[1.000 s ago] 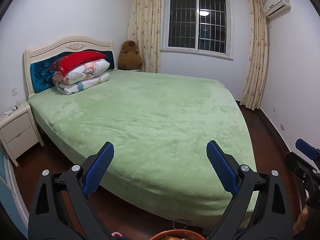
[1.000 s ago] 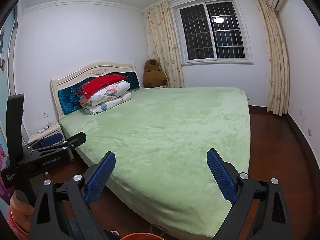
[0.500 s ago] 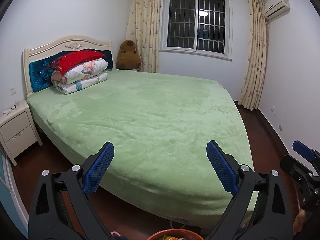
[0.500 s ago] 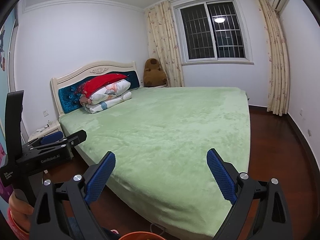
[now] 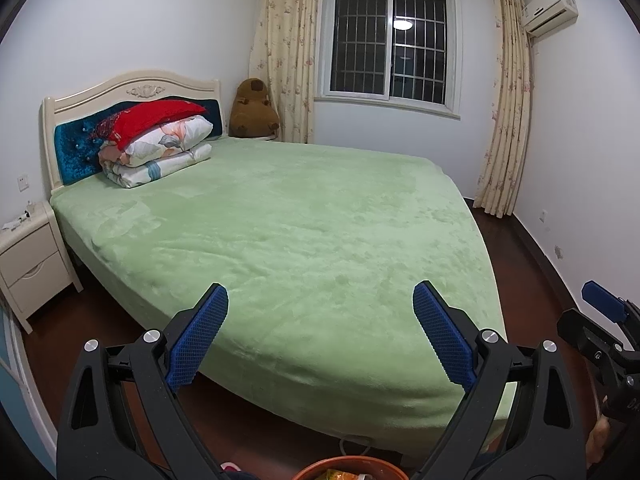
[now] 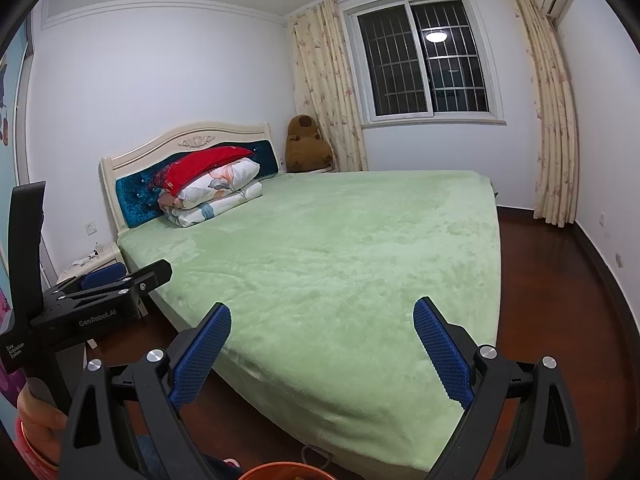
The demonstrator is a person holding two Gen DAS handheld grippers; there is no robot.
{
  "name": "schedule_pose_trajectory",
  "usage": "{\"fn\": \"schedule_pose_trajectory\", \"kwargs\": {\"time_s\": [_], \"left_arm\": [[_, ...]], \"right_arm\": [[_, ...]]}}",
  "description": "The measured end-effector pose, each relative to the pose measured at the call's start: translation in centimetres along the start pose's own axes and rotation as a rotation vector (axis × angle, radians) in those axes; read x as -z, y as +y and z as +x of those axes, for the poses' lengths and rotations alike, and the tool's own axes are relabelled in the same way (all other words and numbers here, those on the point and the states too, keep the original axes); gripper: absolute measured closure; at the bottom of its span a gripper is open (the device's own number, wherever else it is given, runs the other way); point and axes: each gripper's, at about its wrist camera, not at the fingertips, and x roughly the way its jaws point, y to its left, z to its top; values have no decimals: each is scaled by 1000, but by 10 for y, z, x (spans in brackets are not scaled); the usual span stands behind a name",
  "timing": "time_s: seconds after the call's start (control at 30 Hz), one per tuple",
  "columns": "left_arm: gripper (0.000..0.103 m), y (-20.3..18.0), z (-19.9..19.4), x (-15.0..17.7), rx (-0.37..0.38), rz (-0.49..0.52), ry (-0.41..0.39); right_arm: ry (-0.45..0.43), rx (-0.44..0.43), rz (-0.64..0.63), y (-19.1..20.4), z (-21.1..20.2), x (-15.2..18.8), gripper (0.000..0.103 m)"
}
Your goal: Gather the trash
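Trash sits only at the bottom edge of your left wrist view: yellow wrappers inside an orange bin (image 5: pixel 348 469), whose rim also peeks into the right wrist view (image 6: pixel 286 472), low between the claws. At far left a cream nightstand (image 5: pixel 30 258) stands on the dark wood floor (image 5: pixel 72 344), just beside the bed's headboard (image 5: pixel 132 96). Folded quilts (image 5: pixel 160 152) with a red pillow (image 5: pixel 160 118) on top rest against that headboard. Your left claw (image 5: pixel 320 332) hangs above the near corner of the green bed (image 5: pixel 300 220), its blue pads (image 5: pixel 198 336) spread wide with nothing between them. A brown plush toy (image 5: pixel 253 110) sits past the bed's far corner, next to the flowered curtain (image 5: pixel 286 56) and barred window (image 5: pixel 390 60). Your right claw (image 6: pixel 322 346) is equally wide apart and holds nothing, aimed over the bed. An air conditioner (image 5: pixel 552 10) is mounted high on the right wall. No loose trash shows on the bed.
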Motion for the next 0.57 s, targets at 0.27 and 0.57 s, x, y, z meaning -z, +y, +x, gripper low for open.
{"fn": "schedule_pose_trajectory", "kwargs": {"time_s": [0.27,0.57], "left_arm": [[12,0,0,0,-4,0,-4],[12,0,1,2,-12,-5,-1]], "right_arm": [[2,0,1,0,1,0,12],[5,-1,-1,0,1,3,12]]}}
